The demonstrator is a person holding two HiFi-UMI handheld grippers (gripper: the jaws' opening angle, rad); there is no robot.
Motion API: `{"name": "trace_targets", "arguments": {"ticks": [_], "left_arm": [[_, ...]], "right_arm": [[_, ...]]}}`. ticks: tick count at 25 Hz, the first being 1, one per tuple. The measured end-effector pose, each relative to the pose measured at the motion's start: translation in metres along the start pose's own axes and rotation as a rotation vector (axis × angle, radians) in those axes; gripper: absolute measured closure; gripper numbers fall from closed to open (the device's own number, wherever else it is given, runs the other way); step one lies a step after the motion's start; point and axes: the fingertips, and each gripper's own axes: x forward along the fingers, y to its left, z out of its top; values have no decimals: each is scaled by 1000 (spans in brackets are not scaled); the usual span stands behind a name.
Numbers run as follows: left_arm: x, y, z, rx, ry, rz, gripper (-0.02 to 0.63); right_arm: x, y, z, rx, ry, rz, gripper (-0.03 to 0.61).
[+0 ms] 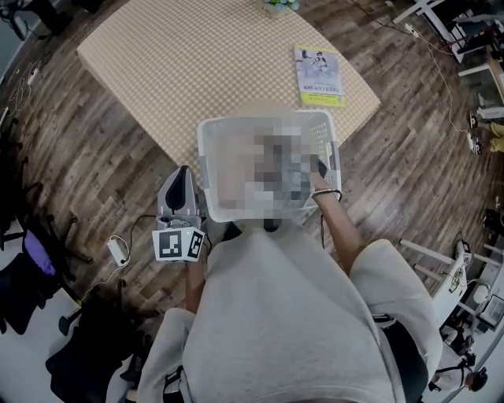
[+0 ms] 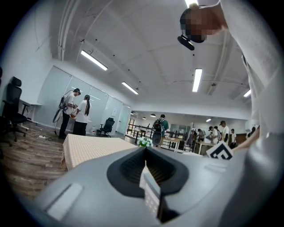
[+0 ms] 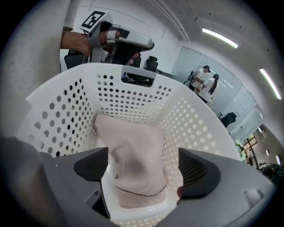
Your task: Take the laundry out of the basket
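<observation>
A white perforated laundry basket (image 1: pixel 260 122) stands at the near edge of a beige checkered table (image 1: pixel 173 63); its inside is blurred in the head view. In the right gripper view a pale pink cloth (image 3: pixel 133 150) lies on the floor of the basket (image 3: pixel 133 95). My right gripper (image 3: pixel 144 170) is lowered into the basket on its right side (image 1: pixel 321 169), open, with the cloth below and between its jaws; the pads do not press on it. My left gripper (image 1: pixel 181 185) is held outside the basket's left wall, pointing out across the room, jaws (image 2: pixel 148 184) shut and empty.
A booklet (image 1: pixel 318 76) lies on the table beyond the basket, and a small flower pot (image 1: pixel 277 6) stands at the far edge. Black office chairs (image 1: pixel 31 268) and a cable with an adapter (image 1: pixel 118 250) are on the wooden floor at the left. Several people stand in the background (image 2: pixel 75 111).
</observation>
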Motion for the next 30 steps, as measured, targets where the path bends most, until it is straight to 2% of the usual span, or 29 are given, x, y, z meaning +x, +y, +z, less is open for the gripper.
{"name": "trace_targets", "arguments": {"ticks": [1, 5, 13, 20, 24, 30], "left_arm": [[-1, 1, 1, -1, 0, 4, 603], [-4, 4, 1, -3, -2, 19, 603], [-8, 13, 0, -5, 0, 47, 603], [-15, 15, 0, 5, 7, 65, 603], [-17, 21, 2, 8, 11, 80, 603], [-14, 23, 0, 7, 11, 85, 603]], "right_arm": [[8, 4, -4, 6, 11, 31, 60], [33, 18, -21, 1, 64, 124, 25], [65, 7, -34, -10, 135, 172, -17], [101, 16, -50, -65, 228, 285, -18], [117, 27, -64, -58, 297, 378, -18], [122, 28, -64, -65, 289, 395, -18]]}}
